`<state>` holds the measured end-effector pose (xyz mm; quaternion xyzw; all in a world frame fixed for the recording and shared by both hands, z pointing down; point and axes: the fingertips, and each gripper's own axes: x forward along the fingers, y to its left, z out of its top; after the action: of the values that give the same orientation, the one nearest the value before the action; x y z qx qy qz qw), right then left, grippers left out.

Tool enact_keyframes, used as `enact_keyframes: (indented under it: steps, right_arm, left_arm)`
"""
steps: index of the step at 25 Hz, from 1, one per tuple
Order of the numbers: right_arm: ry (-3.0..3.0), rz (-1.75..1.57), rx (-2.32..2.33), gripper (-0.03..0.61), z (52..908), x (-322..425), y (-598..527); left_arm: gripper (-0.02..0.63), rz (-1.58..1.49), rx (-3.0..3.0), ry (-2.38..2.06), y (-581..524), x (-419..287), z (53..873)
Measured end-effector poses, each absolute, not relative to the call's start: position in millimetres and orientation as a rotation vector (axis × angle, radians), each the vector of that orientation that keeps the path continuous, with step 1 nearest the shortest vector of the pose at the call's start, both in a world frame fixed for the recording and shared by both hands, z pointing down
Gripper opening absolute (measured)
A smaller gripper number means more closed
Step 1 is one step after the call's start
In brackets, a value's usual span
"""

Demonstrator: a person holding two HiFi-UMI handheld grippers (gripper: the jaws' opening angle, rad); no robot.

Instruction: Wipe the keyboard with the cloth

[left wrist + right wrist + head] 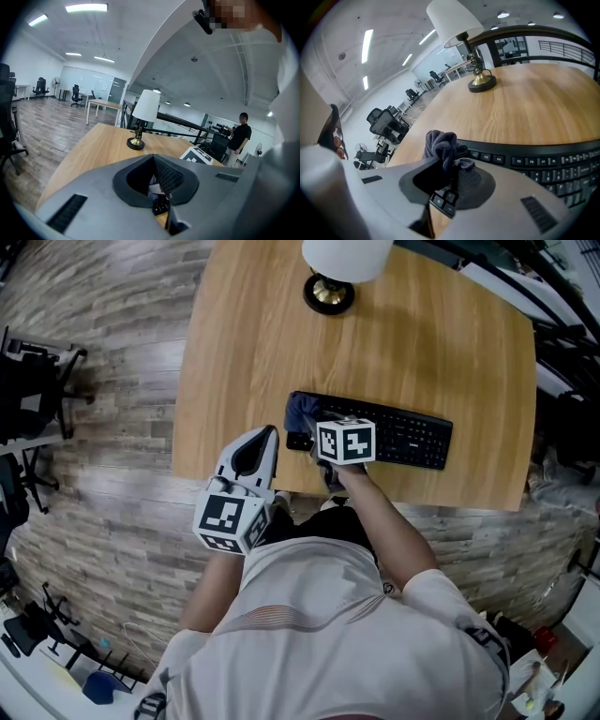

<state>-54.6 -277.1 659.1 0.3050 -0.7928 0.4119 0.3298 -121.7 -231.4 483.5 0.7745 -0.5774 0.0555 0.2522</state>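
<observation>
Right claw [449, 164]: we see it clenched on the cloth [440, 145], a dark bunched wad that sticks up past the tips.
Cloth: there it is, at the left end of the keyboard [403, 435], resting against the corner keys in the right gripper view.
Keyboard: black, and it lies flat along the near edge of the table [422, 343]. Its long side runs across in front of us.
Left claw [270, 432]: clenched on nothing, the two pads meeting at the tips. It hangs just off the table's near edge, to the left of the keyboard and clear of it.
Left claw's view: through the gap behind its tips we catch a sliver of keys and cloth below.
Arms: our right forearm reaches forward over the table edge. The marker cube [345, 442] sits above the keyboard's left part, while the left arm stays close to our body.
Lamp [329, 293]: white shade, brass-coloured round base. It stands at the far side of the table, well apart from the keyboard.
Room: wood-plank floor [112, 427] and office chairs [386, 124] off to the left. A person in dark clothes [240, 136] stands far back beyond the table.
</observation>
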Motion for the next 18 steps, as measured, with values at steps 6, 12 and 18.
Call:
enact_keyframes:
  steps: [6,12,18]
  right_arm:
    - [-2.064,1.073,0.842,0.124,655.7,-10.5,-290.8]
    - [-2.029,1.054,0.94,0.124,653.3,63.5,-306.6]
    - [-1.968,1.077,1.078,0.124,652.6,154.4,-318.8]
  left_arm:
    - [0.011,0.187,2.118,-1.564,-242.6,-94.4,480.6]
    - [0.011,0.192,2.16,-1.508,-259.2,-47.1,479.5]
    - [0.011,0.192,2.217,-1.424,-278.7,8.7,478.2]
